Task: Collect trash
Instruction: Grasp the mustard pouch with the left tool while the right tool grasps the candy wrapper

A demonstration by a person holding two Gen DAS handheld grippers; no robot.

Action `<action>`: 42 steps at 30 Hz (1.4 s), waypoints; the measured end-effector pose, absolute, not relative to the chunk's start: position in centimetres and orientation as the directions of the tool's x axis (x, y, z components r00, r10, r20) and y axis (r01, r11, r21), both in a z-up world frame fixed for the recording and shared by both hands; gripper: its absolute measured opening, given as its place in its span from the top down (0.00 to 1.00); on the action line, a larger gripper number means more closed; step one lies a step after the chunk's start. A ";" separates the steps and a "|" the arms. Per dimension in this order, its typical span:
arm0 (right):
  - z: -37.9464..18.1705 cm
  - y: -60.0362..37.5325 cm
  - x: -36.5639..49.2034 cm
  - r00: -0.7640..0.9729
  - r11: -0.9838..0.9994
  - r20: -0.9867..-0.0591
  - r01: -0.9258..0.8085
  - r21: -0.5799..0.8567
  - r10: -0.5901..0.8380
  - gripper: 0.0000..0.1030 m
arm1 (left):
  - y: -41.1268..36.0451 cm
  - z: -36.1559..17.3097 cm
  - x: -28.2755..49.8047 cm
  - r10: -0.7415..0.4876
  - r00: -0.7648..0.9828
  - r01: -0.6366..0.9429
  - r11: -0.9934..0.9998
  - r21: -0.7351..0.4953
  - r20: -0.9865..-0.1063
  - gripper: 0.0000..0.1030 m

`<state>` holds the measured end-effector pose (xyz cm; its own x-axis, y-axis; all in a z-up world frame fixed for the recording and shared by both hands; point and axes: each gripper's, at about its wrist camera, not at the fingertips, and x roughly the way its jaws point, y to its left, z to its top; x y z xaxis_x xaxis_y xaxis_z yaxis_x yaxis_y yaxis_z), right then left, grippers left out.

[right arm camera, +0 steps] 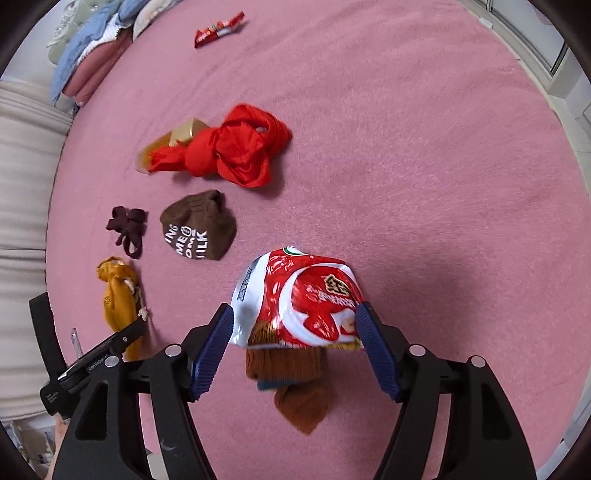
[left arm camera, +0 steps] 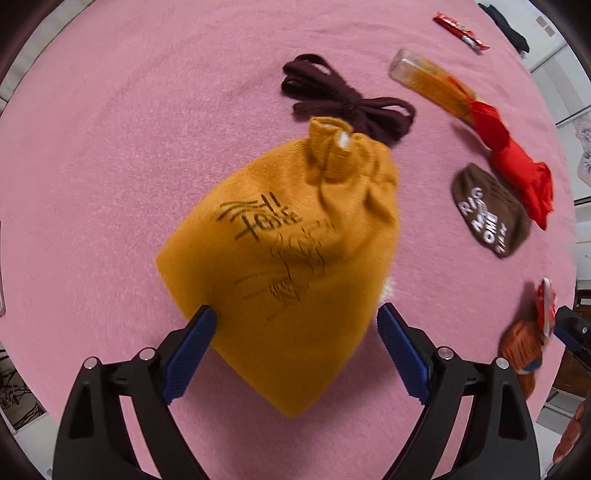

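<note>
While spread wide over the pink fleece blanket point(left arm camera: 129, 166), the left gripper point(left arm camera: 295, 328) straddles a mustard-yellow drawstring cloth pouch with dark line drawings point(left arm camera: 291, 258); left blue pad point(left arm camera: 192, 350) touching the pouch's edge, right blue pad point(left arm camera: 402, 354) just clear of it, nothing clamped. Just beyond the pouch's tied neck, a dark maroon knotted cord bundle point(left arm camera: 343, 99). Farther right, a brown knitted beanie with white lettering point(left arm camera: 487, 210), a crumpled bright red cloth point(left arm camera: 513, 155) draped over one end of a clear amber-filled tube point(left arm camera: 428, 81), and near the far edge a red snack-bar wrapper point(left arm camera: 460, 29).

In the right wrist view, the right gripper point(right arm camera: 295, 325) likewise wide open, its ridged blue pads point(right arm camera: 376, 350) flanking a crinkled red-and-white foil snack bag point(right arm camera: 299, 299); whether either pad presses the foil cannot be told. Beneath the bag, a rust-orange ribbed sock with a blue band point(right arm camera: 295, 384) lying on the blanket. Same bag point(left arm camera: 546, 306) and sock point(left arm camera: 521, 350) visible at the right edge of the left wrist view. At far left in the right wrist view, folded clothes in blue, white and pink point(right arm camera: 96, 48).
</note>
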<state>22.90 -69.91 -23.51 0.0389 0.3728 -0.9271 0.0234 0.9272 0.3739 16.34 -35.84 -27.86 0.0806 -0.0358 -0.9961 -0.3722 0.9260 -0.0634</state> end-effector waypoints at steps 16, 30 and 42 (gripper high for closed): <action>-25.7 -70.3 23.8 0.004 0.923 -0.925 0.061 0.380 0.381 0.70 | -33.6 -28.7 16.9 -0.043 0.056 -0.453 0.889 -0.064 -0.997 0.54; -21.1 -70.6 22.2 0.100 0.907 -0.904 0.019 0.420 0.416 0.72 | -32.2 -23.9 15.8 -0.153 0.140 -0.423 0.884 -0.198 -0.978 0.76; -17.0 -75.6 18.3 0.197 0.892 -0.884 0.078 0.446 0.425 0.72 | -44.5 -20.2 14.6 -0.299 0.144 -0.239 0.914 -0.326 -0.943 0.76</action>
